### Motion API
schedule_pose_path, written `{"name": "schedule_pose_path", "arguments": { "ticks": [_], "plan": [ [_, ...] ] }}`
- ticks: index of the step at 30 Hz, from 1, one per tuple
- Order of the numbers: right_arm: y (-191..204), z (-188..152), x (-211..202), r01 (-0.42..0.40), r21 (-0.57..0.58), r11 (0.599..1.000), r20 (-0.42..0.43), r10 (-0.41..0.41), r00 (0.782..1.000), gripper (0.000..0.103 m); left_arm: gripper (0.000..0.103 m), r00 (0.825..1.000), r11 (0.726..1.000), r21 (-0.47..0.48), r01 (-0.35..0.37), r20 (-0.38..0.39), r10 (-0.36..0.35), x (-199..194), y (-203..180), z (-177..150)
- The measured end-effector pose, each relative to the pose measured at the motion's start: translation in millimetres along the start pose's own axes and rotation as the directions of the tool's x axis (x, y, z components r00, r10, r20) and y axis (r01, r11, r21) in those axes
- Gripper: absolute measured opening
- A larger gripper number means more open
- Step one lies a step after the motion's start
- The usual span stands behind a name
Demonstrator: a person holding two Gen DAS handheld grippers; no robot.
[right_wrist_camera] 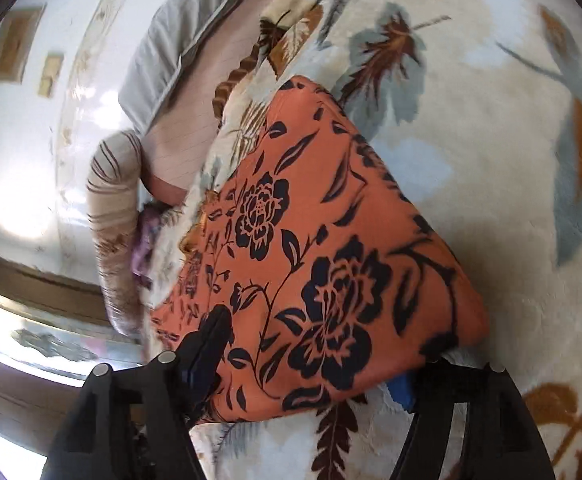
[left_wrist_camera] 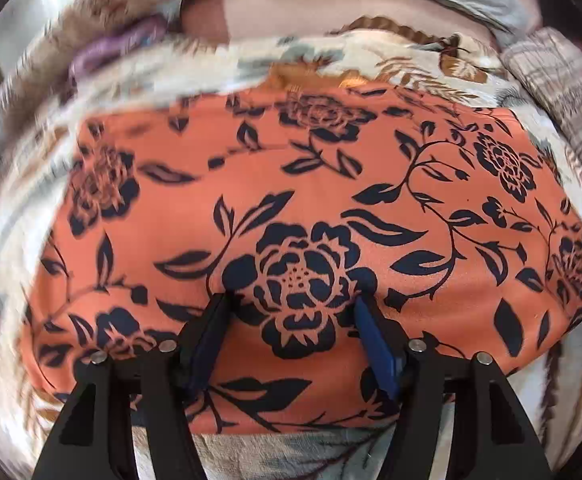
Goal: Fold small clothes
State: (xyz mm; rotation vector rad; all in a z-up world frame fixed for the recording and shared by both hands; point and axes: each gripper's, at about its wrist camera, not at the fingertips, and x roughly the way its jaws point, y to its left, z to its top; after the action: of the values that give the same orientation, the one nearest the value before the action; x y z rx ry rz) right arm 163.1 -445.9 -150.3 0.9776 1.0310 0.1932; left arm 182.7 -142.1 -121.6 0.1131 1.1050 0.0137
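Hanging over the orange floral garment (left_wrist_camera: pixel 275 184), the left hand-held gripper (left_wrist_camera: pixel 291 304) has its jaws spread, blue pads apart, with a large dark flower print showing in the gap; whether the tips touch the cloth is hard to tell. Left view is blurred toward its left edge. At its far right rim a dark finger tip and a bit of blue pad intrude, cut off by the frame. The right hand-held gripper (right_wrist_camera: pixel 319 344) straddles a corner of the same garment (right_wrist_camera: pixel 315 240): its left finger (right_wrist_camera: pixel 211 336) lies on top of the cloth, while the right finger is hidden under the fabric edge, only a sliver of blue pad showing. Cannot tell whether the pads press the cloth. The garment lies flattened on a cream fleece blanket with leaf print (right_wrist_camera: pixel 491 160), folded edges visible. Beyond it, a grey pillow (right_wrist_camera: pixel 171 40) and a striped rolled cloth (right_wrist_camera: pixel 115 216), smeared, with something purple beside it, unclear.
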Motion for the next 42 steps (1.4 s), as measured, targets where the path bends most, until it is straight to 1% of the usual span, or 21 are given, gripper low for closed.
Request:
{"name": "schedule_pose_path", "arguments": {
  "ticks": [1,3,6,7,9,11,14,16,17,18,21,23,25,27,29,31,34,36,37,38,42],
  "plan": [
    [0.4,1.8,3.8,0.012,0.002,1.0,-0.014,-0.012,1.0,0.07,0.066,1.0,1.0,-0.008,0.008,-0.006,-0.008,-4.1,0.7,1.4],
    [3.3,4.3,3.5,0.02,-0.009,1.0,-0.01,-0.021,1.0,0.04,0.065,0.998,0.997,-0.051,0.055,0.02,-0.054,-17.2,8.9,3.9],
    [6.6,5.0,-0.5,0.043,-0.025,0.999,0.004,-0.042,0.999,0.04,0.066,0.994,0.997,-0.078,0.009,0.111,0.0,-34.7,19.3,1.0],
    [1.9,5.0,2.6,0.063,-0.006,0.998,0.0,-0.063,0.998,0.04,0.066,0.996,0.998,-0.07,-0.006,0.091,0.013,-28.5,20.0,-0.1],
    [-8.7,2.9,9.5,0.053,0.049,0.997,-0.006,-0.053,0.999,0.045,0.068,0.999,0.999,-0.045,-0.005,-0.043,0.003,1.1,18.6,-3.5],
    [-10.4,3.6,8.6,0.037,0.07,0.997,-0.001,-0.037,0.999,0.048,0.069,1.0,1.0,-0.027,-0.014,0.004,0.014,-6.5,17.8,-3.1],
    [-2.2,6.4,7.0,0.035,0.045,0.998,-0.005,-0.035,0.999,0.056,0.069,0.999,0.996,-0.079,0.031,0.041,-0.028,-18.5,22.0,-0.3],
    [0.5,7.6,8.6,0.041,0.039,0.998,-0.009,-0.041,0.999,0.057,0.069,0.999,0.999,-0.052,0.001,0.047,0.001,-16.2,17.4,-1.3],
    [1.5,7.8,11.2,0.047,0.036,0.998,-0.014,-0.046,0.999,0.042,0.07,1.0,0.999,-0.032,0.0,-0.018,-0.001,-2.1,15.3,-3.4],
    [1.1,8.5,14.6,0.078,0.024,0.997,-0.03,-0.077,0.997,0.015,0.074,1.0,1.0,-0.021,0.001,-0.009,-0.001,2.7,15.3,-5.8],
    [12.1,7.8,1.9,0.125,-0.052,0.991,0.009,-0.125,0.992,0.011,0.074,1.0,1.0,-0.001,-0.006,-0.002,0.006,1.8,14.2,-4.3],
    [44.3,3.5,-11.6,0.183,-0.206,0.961,0.077,-0.171,0.982,0.011,0.075,1.0,1.0,-0.001,-0.007,-0.003,0.007,1.9,13.5,-5.5],
    [44.6,2.2,-7.4,0.22,-0.233,0.947,0.068,-0.21,0.975,0.011,0.075,1.0,1.0,0.001,-0.015,0.003,0.015,1.1,13.8,-5.6],
    [14.9,4.3,7.0,0.223,-0.156,0.962,0.0,-0.226,0.974,0.015,0.075,1.0,1.0,0.002,-0.017,0.002,0.017,-1.0,13.4,-5.1],
    [-14.0,3.4,4.7,0.093,-0.009,0.996,-0.007,-0.093,0.996,0.019,0.074,1.0,1.0,0.001,-0.01,-0.007,0.01,-4.8,8.8,-6.7],
    [-23.0,2.7,-0.4,0.049,0.035,0.998,-0.008,-0.049,0.999,0.022,0.074,1.0,1.0,-0.017,0.0,-0.008,0.0,-12.9,19.7,-1.9],
    [-17.4,4.7,-3.4,0.031,0.021,0.999,-0.007,-0.031,0.999,0.031,0.074,1.0,0.999,-0.052,0.004,0.006,-0.004,-19.0,21.6,-0.4],
    [-10.4,5.2,-5.7,0.013,0.008,1.0,0.003,-0.013,1.0,0.045,0.074,1.0,0.999,-0.052,0.003,0.01,-0.002,-19.1,18.9,0.0],
    [-6.4,4.9,-4.7,0.008,0.0,1.0,0.007,-0.008,1.0,0.064,0.074,1.0,0.999,-0.049,0.004,0.005,-0.004,-17.5,17.4,-0.5],
    [-3.0,4.4,-3.4,0.007,-0.013,1.0,0.01,-0.007,1.0,0.07,0.074,1.0,0.999,-0.044,0.002,-0.008,-0.003,-13.3,16.0,-1.3],
    [-2.4,2.5,0.9,0.035,-0.025,0.999,0.001,-0.035,0.999,0.067,0.074,1.0,0.999,-0.036,-0.004,-0.005,0.004,-12.5,14.2,-4.1]
  ]
}}
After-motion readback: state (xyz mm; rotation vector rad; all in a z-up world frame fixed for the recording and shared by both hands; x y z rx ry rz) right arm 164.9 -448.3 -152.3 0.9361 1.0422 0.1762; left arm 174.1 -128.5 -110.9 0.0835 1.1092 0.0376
